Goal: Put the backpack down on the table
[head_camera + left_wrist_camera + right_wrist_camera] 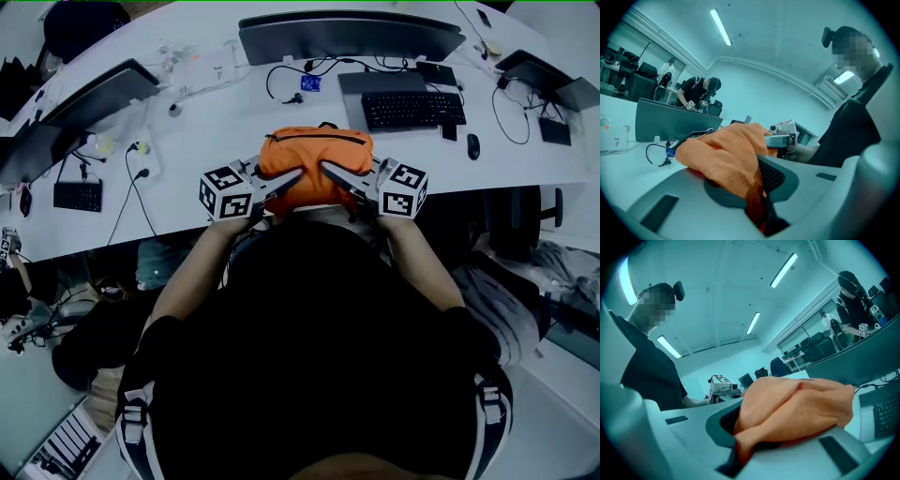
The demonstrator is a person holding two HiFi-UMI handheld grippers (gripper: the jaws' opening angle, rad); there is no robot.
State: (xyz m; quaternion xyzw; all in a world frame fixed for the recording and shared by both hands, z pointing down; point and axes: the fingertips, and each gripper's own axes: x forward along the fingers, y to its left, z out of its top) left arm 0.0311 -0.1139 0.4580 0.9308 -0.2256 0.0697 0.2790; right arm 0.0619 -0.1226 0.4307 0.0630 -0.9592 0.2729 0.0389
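While the orange backpack (pixel 315 164) sits at the centre of the head view, at the near edge of the white surface (pixel 234 131) and just ahead of the person's (pixel 319 356) dark torso, both tools are clenched on it, one from each side. The left tool (pixel 292 176) reaches in from the left of the frame, its marker cube at the backpack's lower left. The right tool (pixel 330 172) mirrors it from the right, and the two sets of tips come close together over the near face of the backpack.

In the left gripper view the jaws are closed on a fold of the orange fabric at lower centre, and the rest of the backpack bulges up and to the left above them. In the right gripper view the jaws likewise pinch a fold at lower centre-left, with the bulk of the backpack spreading to the right.

The backpack's underside is hidden behind the tools and the torso, so I cannot tell for sure whether it rests on the surface, though it looks about level with the edge.

Beyond it in the head view, a black keyboard (pixel 412 108) lies to the upper right with a mouse (pixel 473 145) just to its lower right. A wide curved monitor (pixel 352 36) runs along the top centre.
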